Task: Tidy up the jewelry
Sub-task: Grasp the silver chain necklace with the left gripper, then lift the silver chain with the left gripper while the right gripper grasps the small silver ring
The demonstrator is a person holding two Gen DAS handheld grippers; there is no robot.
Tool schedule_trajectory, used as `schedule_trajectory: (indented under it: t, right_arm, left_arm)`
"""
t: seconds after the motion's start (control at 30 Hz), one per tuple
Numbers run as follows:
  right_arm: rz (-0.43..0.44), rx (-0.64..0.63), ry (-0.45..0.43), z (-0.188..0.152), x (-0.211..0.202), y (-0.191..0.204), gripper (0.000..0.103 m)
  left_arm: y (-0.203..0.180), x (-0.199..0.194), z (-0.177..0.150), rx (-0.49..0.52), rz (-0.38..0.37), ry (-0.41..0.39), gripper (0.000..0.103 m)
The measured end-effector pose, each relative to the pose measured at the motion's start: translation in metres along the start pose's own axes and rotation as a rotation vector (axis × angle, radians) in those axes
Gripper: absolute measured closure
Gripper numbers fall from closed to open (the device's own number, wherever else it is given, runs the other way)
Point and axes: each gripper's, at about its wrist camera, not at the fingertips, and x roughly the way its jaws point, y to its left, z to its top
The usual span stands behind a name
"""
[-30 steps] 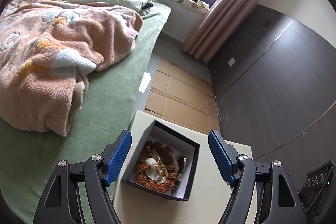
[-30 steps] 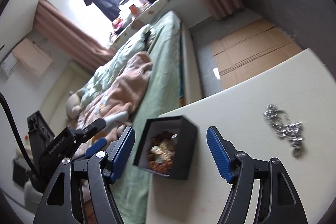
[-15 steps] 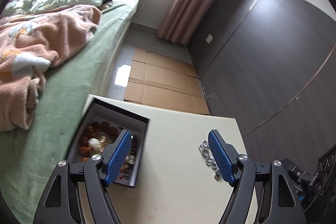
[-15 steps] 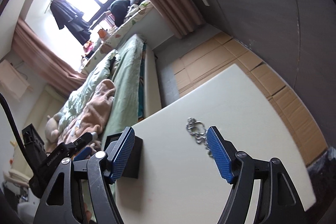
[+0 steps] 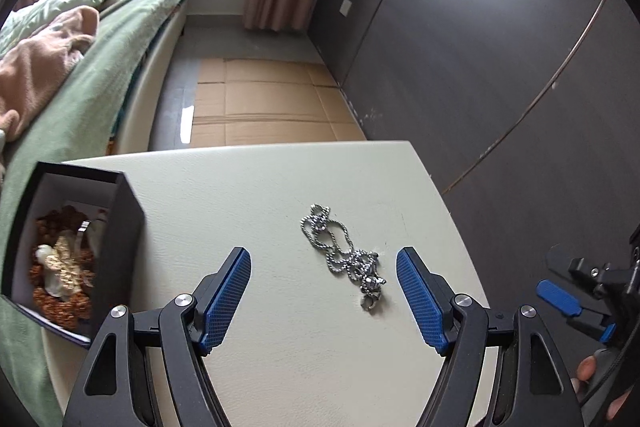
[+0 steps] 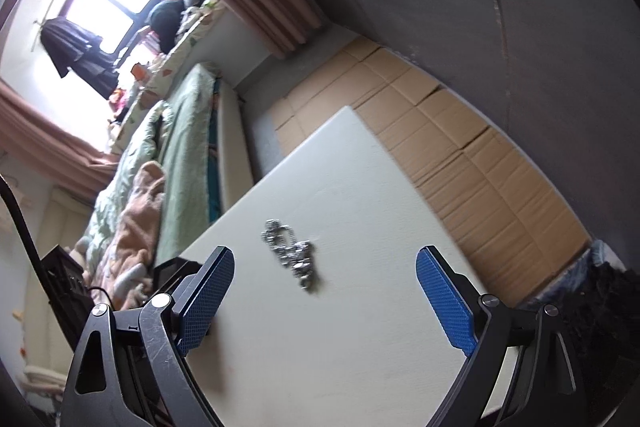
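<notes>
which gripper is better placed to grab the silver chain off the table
Probably the left gripper: the silver chain lies just ahead between its open fingers. The right gripper, jaws just opened wider, sees it off-centre.

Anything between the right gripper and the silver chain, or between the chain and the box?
Nothing visible. Bare table lies between the open right gripper and the silver chain, and between the chain and the black box.

The cream tabletop (image 5: 280,347) lies bare around the tangled silver chain necklace (image 5: 344,255), so it is open to approach from every side. The only tall thing on it is the open black jewellery box (image 5: 120,251) at its left edge, well apart from the chain. The right-hand tool's blue-padded black gripper (image 5: 576,311) hangs just off the table's right edge.
</notes>
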Motion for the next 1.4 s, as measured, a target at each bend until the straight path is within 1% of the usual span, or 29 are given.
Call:
schedule_trajectory:
  t: [0.13, 0.23, 0.37, 0.47, 0.5, 0.7, 0.77, 0.8, 0.87, 0.9, 0.93, 1.0, 1.1, 1.4]
  right_arm:
    - [-0.076, 0.059, -0.016, 0.007, -0.003, -0.020, 0.010]
    - [-0.116, 0.086, -0.007, 0.011, 0.002, -0.030, 0.010]
    - [-0.143, 0.111, -0.007, 0.013, 0.003, -0.036, 0.010]
    - [-0.166, 0.125, -0.021, 0.017, 0.001, -0.037, 0.010]
    - [-0.180, 0.124, -0.027, 0.017, 0.001, -0.037, 0.010]
    - [-0.185, 0.109, -0.031, 0.020, 0.004, -0.029, 0.010]
    - [-0.177, 0.092, -0.027, 0.019, 0.006, -0.023, 0.010]
    - [-0.173, 0.082, -0.022, 0.019, 0.007, -0.021, 0.010]
    - [-0.175, 0.070, -0.015, 0.017, 0.009, -0.019, 0.010]
    - [-0.180, 0.066, -0.012, 0.016, 0.009, -0.018, 0.010]
    - [-0.180, 0.065, -0.009, 0.016, 0.009, -0.018, 0.010]
    - [-0.157, 0.073, 0.004, 0.014, 0.010, -0.019, 0.010]
    - [-0.111, 0.094, 0.036, 0.010, 0.014, -0.022, 0.010]
    - [-0.116, 0.010, 0.069, 0.000, 0.019, -0.005, 0.010]
  left_arm:
    - [-0.015, 0.023, -0.004, 0.055, 0.015, 0.045, 0.027]
    - [-0.022, 0.040, -0.008, 0.082, 0.030, 0.078, 0.027]
    - [-0.030, 0.058, -0.014, 0.109, 0.057, 0.108, 0.027]
    - [-0.038, 0.068, -0.018, 0.152, 0.079, 0.122, 0.027]
    - [-0.041, 0.071, -0.019, 0.167, 0.088, 0.125, 0.027]
    - [-0.053, 0.074, -0.027, 0.270, 0.168, 0.090, 0.028]
    - [-0.053, 0.072, -0.029, 0.275, 0.163, 0.080, 0.034]
    - [-0.053, 0.070, -0.029, 0.272, 0.165, 0.079, 0.044]
    - [-0.050, 0.068, -0.028, 0.261, 0.175, 0.075, 0.070]
    - [-0.048, 0.067, -0.027, 0.256, 0.178, 0.072, 0.076]
    - [-0.046, 0.067, -0.027, 0.251, 0.179, 0.070, 0.084]
    - [-0.041, 0.068, -0.025, 0.231, 0.158, 0.076, 0.087]
    - [-0.031, 0.066, -0.021, 0.167, 0.110, 0.086, 0.087]
    - [-0.013, 0.021, -0.004, 0.080, 0.037, -0.005, 0.088]
